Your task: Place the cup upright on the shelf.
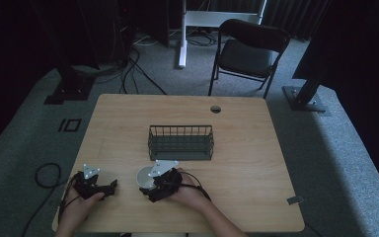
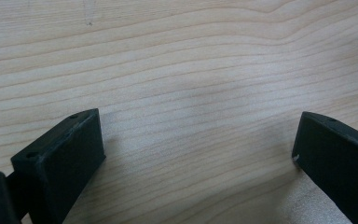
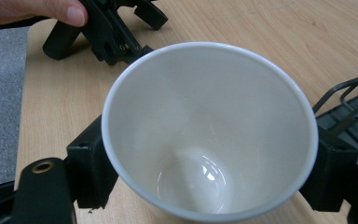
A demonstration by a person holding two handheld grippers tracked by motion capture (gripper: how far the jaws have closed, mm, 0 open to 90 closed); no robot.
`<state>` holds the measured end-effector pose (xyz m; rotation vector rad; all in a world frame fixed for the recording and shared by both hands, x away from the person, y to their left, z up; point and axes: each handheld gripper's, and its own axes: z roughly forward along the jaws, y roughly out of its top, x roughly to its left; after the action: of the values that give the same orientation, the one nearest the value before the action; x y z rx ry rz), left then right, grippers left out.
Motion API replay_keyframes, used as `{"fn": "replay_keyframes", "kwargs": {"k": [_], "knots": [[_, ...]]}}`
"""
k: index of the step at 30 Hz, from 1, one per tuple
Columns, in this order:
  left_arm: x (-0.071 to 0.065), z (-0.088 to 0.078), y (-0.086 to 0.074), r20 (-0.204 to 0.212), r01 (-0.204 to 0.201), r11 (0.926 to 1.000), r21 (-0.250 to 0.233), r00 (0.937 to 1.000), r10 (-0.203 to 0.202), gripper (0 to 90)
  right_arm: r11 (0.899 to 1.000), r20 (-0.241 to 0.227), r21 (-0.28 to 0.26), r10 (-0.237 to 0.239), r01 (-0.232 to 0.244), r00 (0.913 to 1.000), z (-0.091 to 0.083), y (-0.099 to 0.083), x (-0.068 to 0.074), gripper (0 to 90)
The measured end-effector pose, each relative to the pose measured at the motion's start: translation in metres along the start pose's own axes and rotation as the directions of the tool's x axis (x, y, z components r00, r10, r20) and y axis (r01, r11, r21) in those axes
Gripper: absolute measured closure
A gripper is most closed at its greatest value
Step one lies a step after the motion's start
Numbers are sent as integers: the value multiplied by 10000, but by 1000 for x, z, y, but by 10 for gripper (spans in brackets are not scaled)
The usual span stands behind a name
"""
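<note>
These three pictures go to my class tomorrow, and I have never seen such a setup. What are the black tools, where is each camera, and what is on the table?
A person holds a black two-fingered left gripper and right gripper, one in each hand. One camera looks down from above; one rides on each gripper. On the light wooden table stands a dark wire basket. The right gripper's fingers flank a white round cup on both sides, apparently gripping it. The left gripper is open, with bare wood between its fingers.

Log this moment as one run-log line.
left gripper: open, empty, on table | right gripper: shut on white cup | basket: empty, behind cup
</note>
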<state>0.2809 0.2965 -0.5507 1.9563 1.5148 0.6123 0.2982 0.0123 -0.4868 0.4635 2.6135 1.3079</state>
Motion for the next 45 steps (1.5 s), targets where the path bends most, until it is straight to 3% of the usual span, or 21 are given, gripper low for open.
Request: {"fn": "replay_keyframes", "kwargs": {"k": [8,30,37,45], "knots": [[0,0,0,7,-3,10000,18,10000,3,23,9994,269,-162,320,-316,9991,-12,6,-10,200],[0,0,0,-2,0,10000,2,10000,0,23,9938,1129,-993,607,-495,9917,-48,31,-35,200],[0,0,0,-4,1,10000,2,10000,-1,23,9905,1526,-1300,651,-453,9861,-60,46,-48,200],[0,0,0,-2,2,10000,3,10000,-2,23,9874,2149,-1519,774,-450,9736,-67,60,-64,200]]}}
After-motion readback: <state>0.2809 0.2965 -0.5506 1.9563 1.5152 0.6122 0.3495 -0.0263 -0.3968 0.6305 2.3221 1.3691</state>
